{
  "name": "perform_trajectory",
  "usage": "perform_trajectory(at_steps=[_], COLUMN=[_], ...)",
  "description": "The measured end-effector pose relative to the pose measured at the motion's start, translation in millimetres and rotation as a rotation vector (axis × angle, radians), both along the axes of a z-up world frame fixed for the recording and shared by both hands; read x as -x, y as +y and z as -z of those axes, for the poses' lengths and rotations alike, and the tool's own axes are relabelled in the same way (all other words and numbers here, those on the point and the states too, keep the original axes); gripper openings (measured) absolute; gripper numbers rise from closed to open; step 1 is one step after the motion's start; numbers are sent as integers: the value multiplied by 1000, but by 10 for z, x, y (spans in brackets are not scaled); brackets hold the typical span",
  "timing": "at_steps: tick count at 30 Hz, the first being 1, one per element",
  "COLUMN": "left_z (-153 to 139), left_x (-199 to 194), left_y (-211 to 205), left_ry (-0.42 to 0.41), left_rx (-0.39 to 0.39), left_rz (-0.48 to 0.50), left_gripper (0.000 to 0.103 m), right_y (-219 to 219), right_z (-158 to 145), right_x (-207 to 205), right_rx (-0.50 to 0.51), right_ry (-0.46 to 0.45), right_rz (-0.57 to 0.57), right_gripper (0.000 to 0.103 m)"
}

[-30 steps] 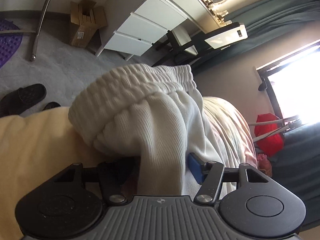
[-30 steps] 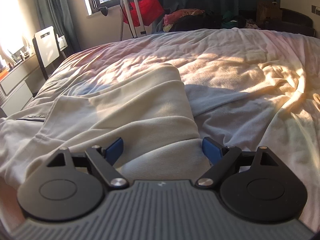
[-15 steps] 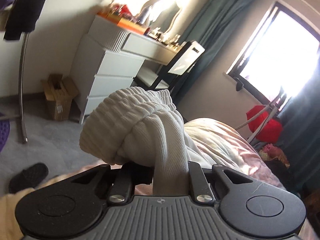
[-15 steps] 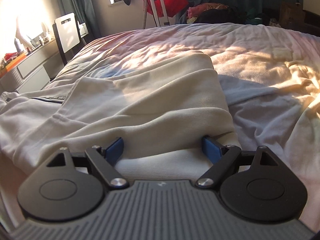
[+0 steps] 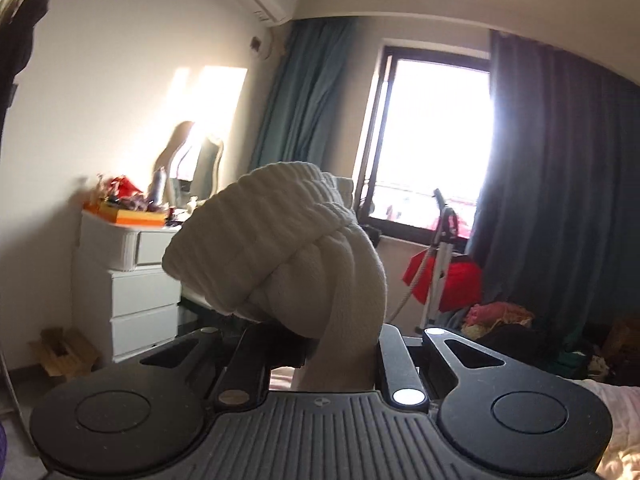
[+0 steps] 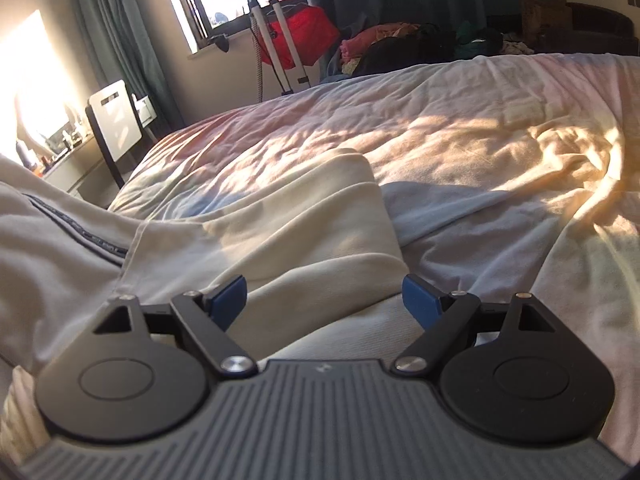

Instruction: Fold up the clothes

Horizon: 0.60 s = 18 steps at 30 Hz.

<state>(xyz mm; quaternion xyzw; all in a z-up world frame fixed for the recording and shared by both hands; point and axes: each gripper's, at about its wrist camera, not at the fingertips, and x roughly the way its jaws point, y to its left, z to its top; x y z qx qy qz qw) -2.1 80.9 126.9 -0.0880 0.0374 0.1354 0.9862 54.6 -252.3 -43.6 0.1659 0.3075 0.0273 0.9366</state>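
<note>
My left gripper (image 5: pixel 332 344) is shut on the white garment's ribbed cuff (image 5: pixel 272 240), which bunches up over the fingers, held high in the air and pointing about level at the window wall. In the right wrist view the same cream garment (image 6: pixel 280 224) lies spread on the bed (image 6: pixel 500 160), and its left part with a dark zip line (image 6: pixel 72 232) rises out of the picture. My right gripper (image 6: pixel 324 300) hovers low over the garment's near edge, open, with cloth under the blue pads (image 6: pixel 228 300) but nothing pinched.
A white dresser (image 5: pixel 132 280) with clutter and a mirror stands at the left wall, with a cardboard box (image 5: pixel 60 348) on the floor beside it. A chair (image 6: pixel 116 120), a red bag on a stand (image 6: pixel 300 36) and a clothes pile (image 6: pixel 400 40) line the bed's far side.
My left gripper closed on the ribbed cuff, rolled upright and lifted it well above the bed. The right gripper stayed open over the garment, barely shifting.
</note>
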Motion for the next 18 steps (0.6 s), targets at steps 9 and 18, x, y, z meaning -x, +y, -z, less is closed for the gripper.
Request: perform_trajectory(at_steps=[9,18], left_z=[134,1512], left_x=[-341,-379], left_y=[-1744,-3054], left_ry=[7,249], left_rx=[-141,-470], left_rz=[178,410], left_gripper=[13,12], right_y=[-649,-1381], right_z=[-51,-55], right_x=[-64,-74], right_rx=[-198,-390], right_ry=[-16,-91], right_rz=[167,360], right_gripper=[86,88])
